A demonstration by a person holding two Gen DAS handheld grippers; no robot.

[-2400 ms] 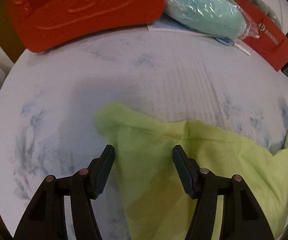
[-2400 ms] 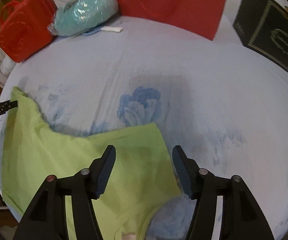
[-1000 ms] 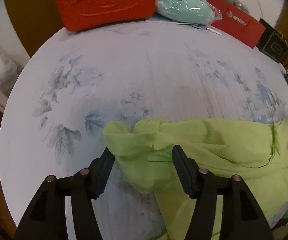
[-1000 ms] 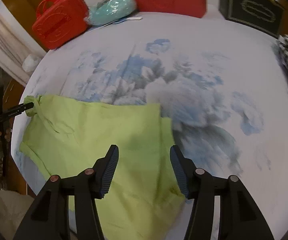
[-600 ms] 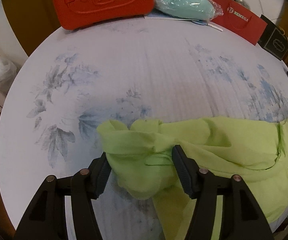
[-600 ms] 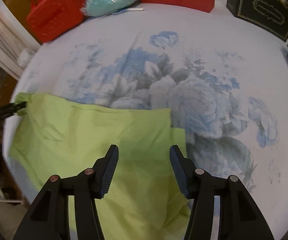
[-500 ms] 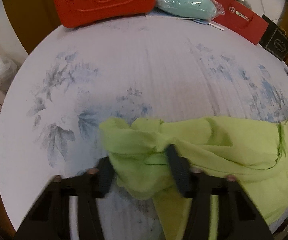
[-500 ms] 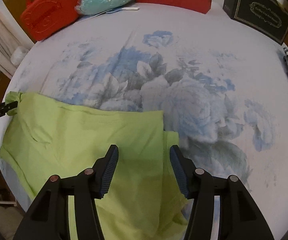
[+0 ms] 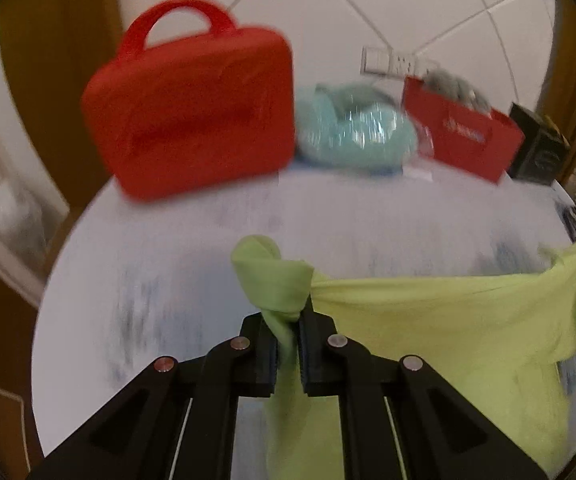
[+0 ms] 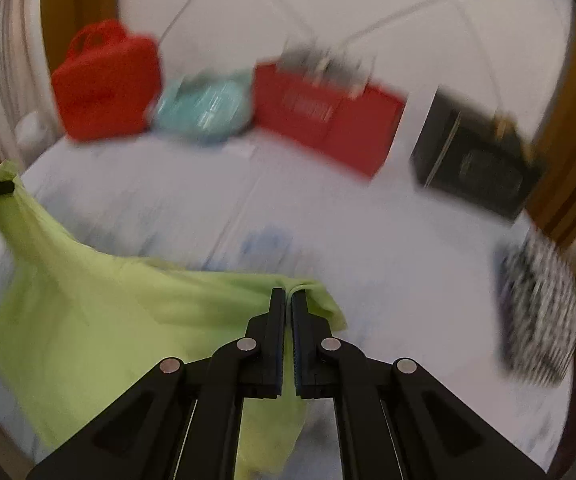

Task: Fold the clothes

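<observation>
Lime-green cloth, a light garment [image 9: 428,320], hangs stretched between the two grippers above a bed [image 9: 168,248] with a white, blue-flowered cover. It is held at two far-apart points along one edge, which I judge is meant to lift it clear and pull it flat so that a fold can be laid cleanly.

On the left gripper [image 9: 287,320] the fingers are pressed together on a bunched corner: a twisted knot of fabric bulges out past the tips toward 12 o'clock, a strip runs down between the pads toward 6 o'clock, and the taut edge leads away toward 3 o'clock, where the other gripper's tip shows at the frame's rim.

On the right gripper [image 10: 288,304] the fingers pinch a thin edge of the garment [image 10: 108,320] right at their tips; a small flap falls toward 4 o'clock, while the main sheet sags away toward 9 and 10 o'clock up to the left gripper's tip.

Along the bed's far side, around 11 to 1 o'clock, stand a red case [image 9: 192,108], a teal bundle in plastic [image 9: 356,132], a red paper bag [image 9: 460,140] and a black box [image 10: 476,160], well apart from the cloth. Both views are motion-blurred.
</observation>
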